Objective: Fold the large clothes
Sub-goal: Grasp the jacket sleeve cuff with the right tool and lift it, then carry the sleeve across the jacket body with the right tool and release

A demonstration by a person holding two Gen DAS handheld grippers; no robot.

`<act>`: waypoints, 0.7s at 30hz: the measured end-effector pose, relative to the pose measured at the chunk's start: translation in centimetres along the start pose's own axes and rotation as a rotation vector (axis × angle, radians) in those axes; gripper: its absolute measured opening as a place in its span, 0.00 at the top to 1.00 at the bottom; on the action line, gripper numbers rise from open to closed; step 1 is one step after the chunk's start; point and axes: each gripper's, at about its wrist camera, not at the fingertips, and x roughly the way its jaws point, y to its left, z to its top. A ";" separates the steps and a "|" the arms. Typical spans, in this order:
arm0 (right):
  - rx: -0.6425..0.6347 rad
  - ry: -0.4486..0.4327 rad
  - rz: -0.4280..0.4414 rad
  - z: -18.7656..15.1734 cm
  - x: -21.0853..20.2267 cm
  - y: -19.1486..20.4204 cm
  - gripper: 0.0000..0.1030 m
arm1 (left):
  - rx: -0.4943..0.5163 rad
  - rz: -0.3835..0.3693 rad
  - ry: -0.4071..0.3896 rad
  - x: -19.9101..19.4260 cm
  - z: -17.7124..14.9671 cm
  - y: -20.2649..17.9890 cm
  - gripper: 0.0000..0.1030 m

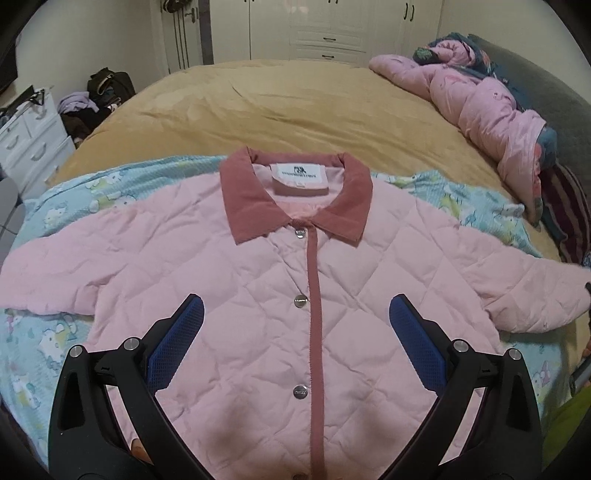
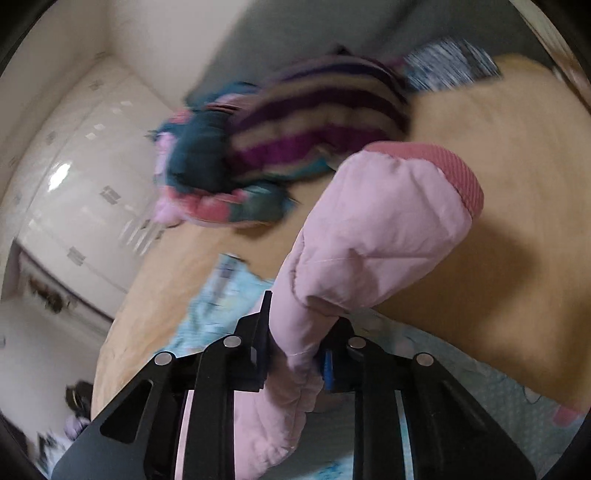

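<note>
The pink quilted jacket [image 1: 280, 295] is lying front-up and buttoned on a blue cartoon-print blanket [image 1: 92, 192], which is spread over the tan bed cover [image 1: 258, 107]. Its darker pink collar [image 1: 295, 195] is pointing away toward the wardrobe [image 1: 325, 29], and the body is looking smooth and square, so the laying-out part is looking finished.

The left gripper [image 1: 295, 314] is hovering over the jacket's chest with its blue pads [image 1: 402, 317] standing wide apart and nothing between them; it is holding no cloth.

Over on the other side the action is starting. The right gripper [image 2: 295, 354] is clamped narrow on a sleeve [image 2: 369, 236], biting it a little way back from the ribbed cuff [image 2: 454, 166], and the sleeve end is standing up off the bed, its cuff flopping over above the tan cover. The picture is smeared, so the background pile of striped and dark bedding [image 2: 295, 122] is hard to read in detail.

So the reckoning: no fold is showing on the body yet. In the left wrist view the far sleeve is lying stretched out flat. This looks like the very first fold beginning, one sleeve being lifted to go across the front. Left to do, by my judgement: laying this sleeve in, the other sleeve, then doubling the body.
</note>
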 end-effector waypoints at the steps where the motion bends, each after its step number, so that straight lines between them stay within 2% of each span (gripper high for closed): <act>1: -0.022 -0.012 0.019 0.3 -0.6 1.0 0.81 | -0.005 -0.002 -0.003 -0.3 0.0 0.2 0.09; 8: -0.179 -0.075 0.163 1.6 -4.6 10.4 0.82 | -0.029 0.017 -0.025 -2.3 0.5 2.2 0.09; 12: -0.244 -0.095 0.212 1.6 -6.0 14.8 0.83 | -0.039 0.027 -0.035 -3.1 1.3 3.7 0.09; 21: -0.423 -0.143 0.301 -1.4 -8.4 24.6 0.83 | -0.118 -0.013 -0.056 -3.5 2.4 8.3 0.09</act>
